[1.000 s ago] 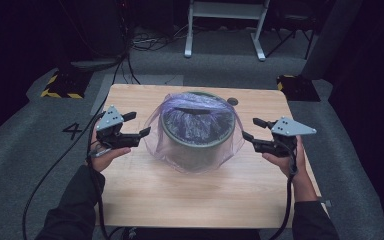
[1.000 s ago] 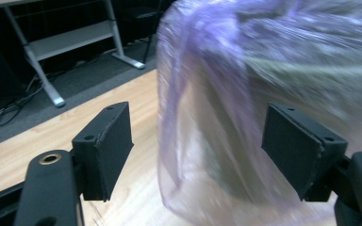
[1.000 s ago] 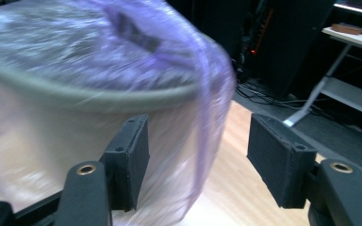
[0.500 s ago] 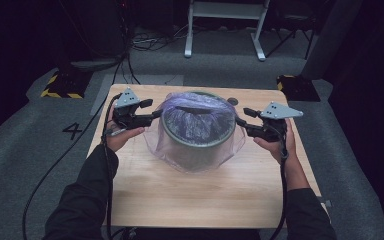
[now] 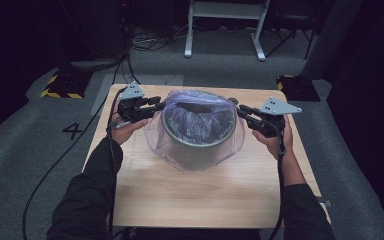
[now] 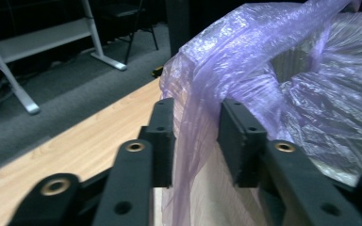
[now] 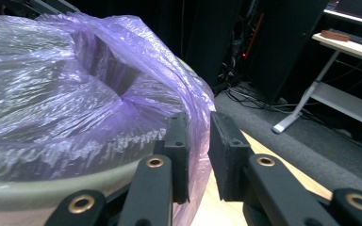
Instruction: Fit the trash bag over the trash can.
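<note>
- High view: the left gripper (image 5: 156, 106) sits at the left rim of the round bin (image 5: 198, 134), and its jaws have just been closing, with the purple bag (image 5: 155, 137) between them.
- Left gripper view: the two black jaws stand narrow with a fold of bag film hanging down through the gap; film touches both pads, though whether they pinch it tight I cannot tell.
- High view again: the right gripper (image 5: 241, 110) meets the bin's right rim, and its jaws too have just been closing.
- Right gripper view: its jaws are narrow, and the bag's edge (image 7: 195, 127) drapes between them over the grey rim (image 7: 52, 186).
- Each hand (image 5: 126, 129) holds its gripper level, pointing inward at the bin from opposite sides.
- The bin stands upright near the far middle of the wooden table (image 5: 205, 195), its mouth facing up.
- The bag lines the bin, its mouth turned out over the rim, and loose film skirts down the outside wall.
</note>
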The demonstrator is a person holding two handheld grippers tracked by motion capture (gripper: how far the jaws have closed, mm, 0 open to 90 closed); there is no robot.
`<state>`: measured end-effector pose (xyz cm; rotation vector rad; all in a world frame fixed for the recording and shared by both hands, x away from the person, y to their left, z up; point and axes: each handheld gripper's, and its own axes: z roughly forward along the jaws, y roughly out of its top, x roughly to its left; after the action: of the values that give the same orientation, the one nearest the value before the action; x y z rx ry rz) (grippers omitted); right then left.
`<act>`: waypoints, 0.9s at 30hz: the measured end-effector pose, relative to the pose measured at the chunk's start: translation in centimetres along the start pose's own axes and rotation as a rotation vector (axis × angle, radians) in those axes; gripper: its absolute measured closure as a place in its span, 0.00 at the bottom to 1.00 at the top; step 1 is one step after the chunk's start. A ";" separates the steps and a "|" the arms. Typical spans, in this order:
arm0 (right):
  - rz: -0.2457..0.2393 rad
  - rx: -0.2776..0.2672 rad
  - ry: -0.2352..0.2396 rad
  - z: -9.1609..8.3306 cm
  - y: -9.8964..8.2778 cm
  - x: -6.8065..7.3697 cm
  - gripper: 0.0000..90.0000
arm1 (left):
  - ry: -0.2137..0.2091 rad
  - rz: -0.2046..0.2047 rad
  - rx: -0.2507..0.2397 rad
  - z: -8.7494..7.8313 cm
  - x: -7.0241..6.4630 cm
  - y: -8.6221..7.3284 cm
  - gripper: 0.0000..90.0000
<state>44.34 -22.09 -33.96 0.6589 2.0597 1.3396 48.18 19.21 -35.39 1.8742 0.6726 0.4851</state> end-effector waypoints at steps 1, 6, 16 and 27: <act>0.000 -0.006 0.003 0.0 0.0 0.0 0.91 | -0.008 -0.004 -0.003 0.1 0.0 0.1 0.81; 0.008 -0.002 -0.014 0.6 0.3 -0.2 0.97 | -0.004 0.001 -0.018 1.0 0.1 0.4 0.92; 0.083 0.039 -0.062 2.3 0.2 -1.4 1.00 | -0.012 -0.044 -0.020 3.0 0.8 0.4 0.99; 0.129 0.123 -0.077 4.9 -1.1 -2.1 1.00 | -0.016 -0.076 0.023 5.3 1.1 -0.5 1.00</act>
<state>49.19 -20.82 -36.07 0.8962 2.0794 1.2443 52.15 16.36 -37.85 1.8652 0.7381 0.4144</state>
